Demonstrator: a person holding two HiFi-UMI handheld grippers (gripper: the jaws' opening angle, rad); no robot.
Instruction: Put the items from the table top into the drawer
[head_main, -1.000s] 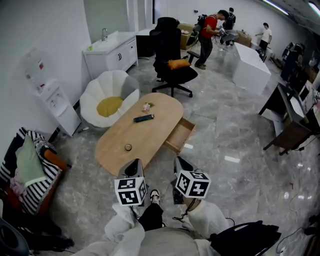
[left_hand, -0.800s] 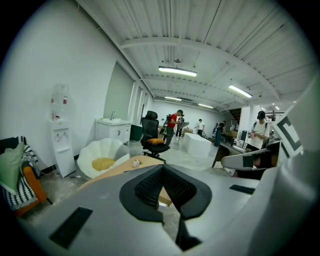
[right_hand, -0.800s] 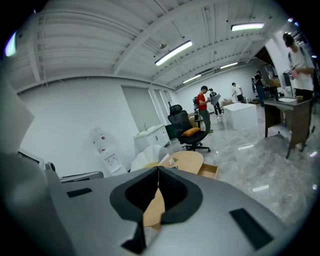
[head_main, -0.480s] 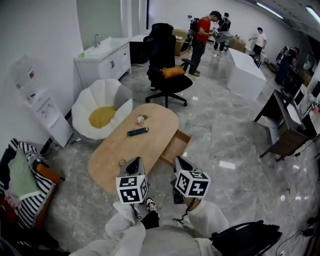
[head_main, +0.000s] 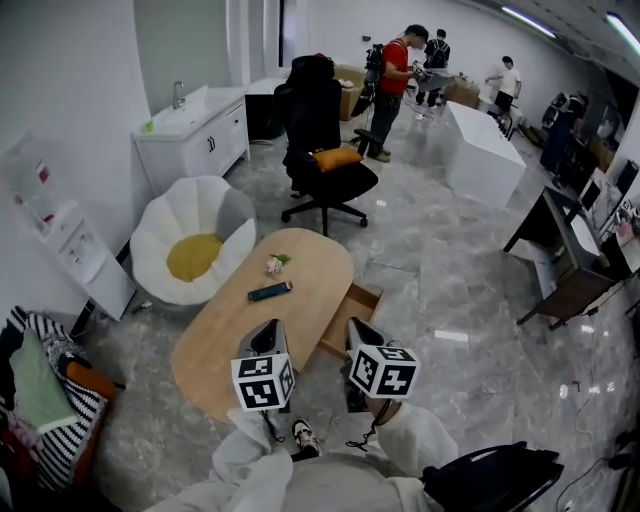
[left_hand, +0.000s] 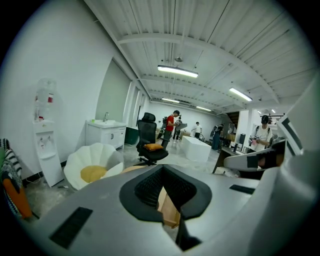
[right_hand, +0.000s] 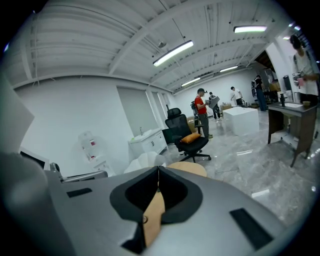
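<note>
Both grippers have travelled forward with me over the last second, so the table (head_main: 305, 262) now lies right under their tips rather than well ahead of them. I hold the left gripper (head_main: 268, 326) and the right gripper (head_main: 358, 322) side by side, pointing slightly downward. Each has its jaws pressed together with nothing between them, which suits an approach with nothing picked yet.

Ahead of the left gripper and a little to its right lies the remote (head_main: 270, 291), a flat, dark, slim bar. It should be easy to pinch across its narrow sides. Beyond it sits the small flower (head_main: 273, 264), pale pink with a bit of green. It looks soft and irregular, so I would grip it lightly.

A small ring (right_hand: 144, 219) shows through the gap behind the right gripper's closed tips, lying flat on the wood. From the head view it is hidden.

The tabletop is a smooth, light wooden oval. The drawer (head_main: 352, 307) is of the same wood, a shallow box already pulled out just ahead of the right gripper. I judge it was left open so items can go straight in. Nothing is in it that I can see.
</note>
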